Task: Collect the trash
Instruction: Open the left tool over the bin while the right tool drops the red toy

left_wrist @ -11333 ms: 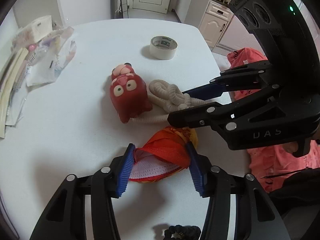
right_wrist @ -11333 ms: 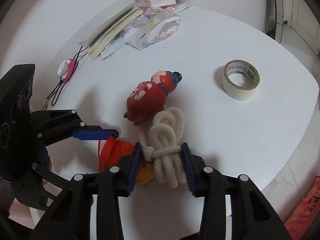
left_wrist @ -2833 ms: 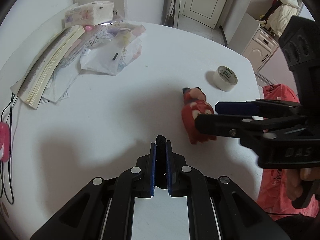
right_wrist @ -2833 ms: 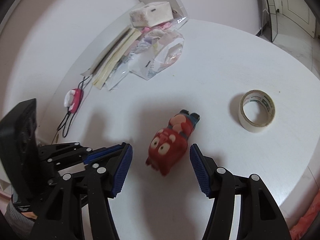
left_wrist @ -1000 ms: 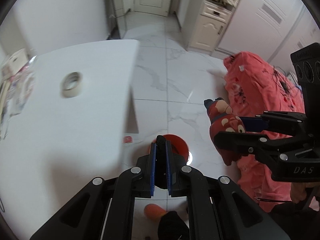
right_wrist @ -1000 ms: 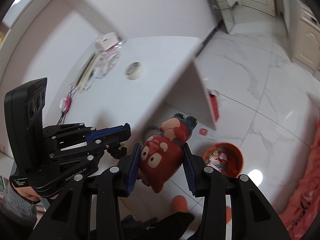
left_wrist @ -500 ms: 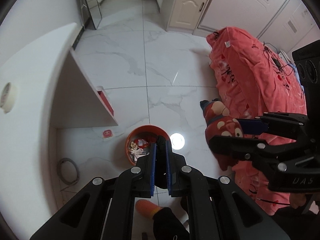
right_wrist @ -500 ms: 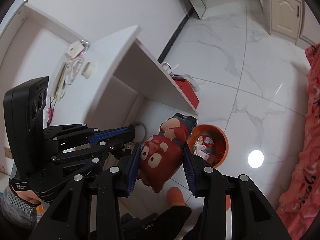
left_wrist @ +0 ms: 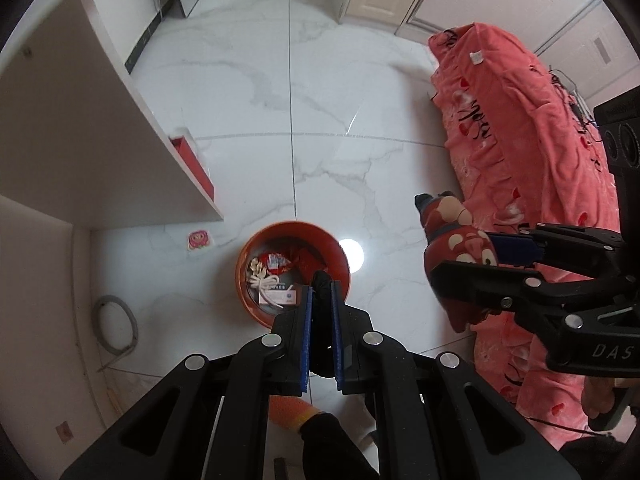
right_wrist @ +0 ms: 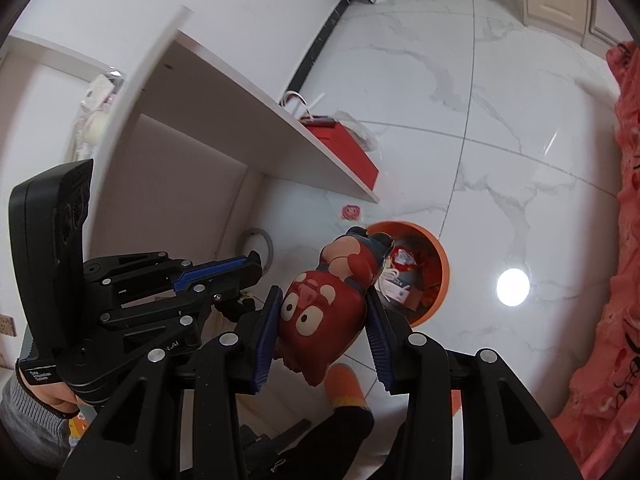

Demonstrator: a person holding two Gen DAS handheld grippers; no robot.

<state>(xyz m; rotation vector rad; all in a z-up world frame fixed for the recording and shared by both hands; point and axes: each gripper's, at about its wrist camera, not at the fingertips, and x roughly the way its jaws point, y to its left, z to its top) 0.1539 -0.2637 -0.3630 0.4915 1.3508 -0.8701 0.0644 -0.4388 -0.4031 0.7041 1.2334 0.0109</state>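
Note:
An orange trash bin (left_wrist: 244, 280) stands on the marble floor; it holds white rope, red wrappers and paper. It also shows in the right wrist view (right_wrist: 438, 268). My left gripper (left_wrist: 321, 304) is shut on a small black item (left_wrist: 321, 286) and hangs above the bin's near rim. My right gripper (right_wrist: 322, 312) is shut on a red cartoon toy figure (right_wrist: 332, 304), held in the air to the right of the bin; the toy also shows in the left wrist view (left_wrist: 456, 248).
The white table (left_wrist: 60, 120) overhangs at the left, with a red box (left_wrist: 196, 168) under its edge. A red blanket-covered bed (left_wrist: 532, 152) lies at the right. A small sticker (left_wrist: 199, 239) and a grey hose loop (left_wrist: 114, 320) lie on the floor. An orange slipper (right_wrist: 346, 386) is below.
Both grippers have moved lower and closer over the bin, which looks larger and nearer. The holds on the black item and the toy are unchanged.

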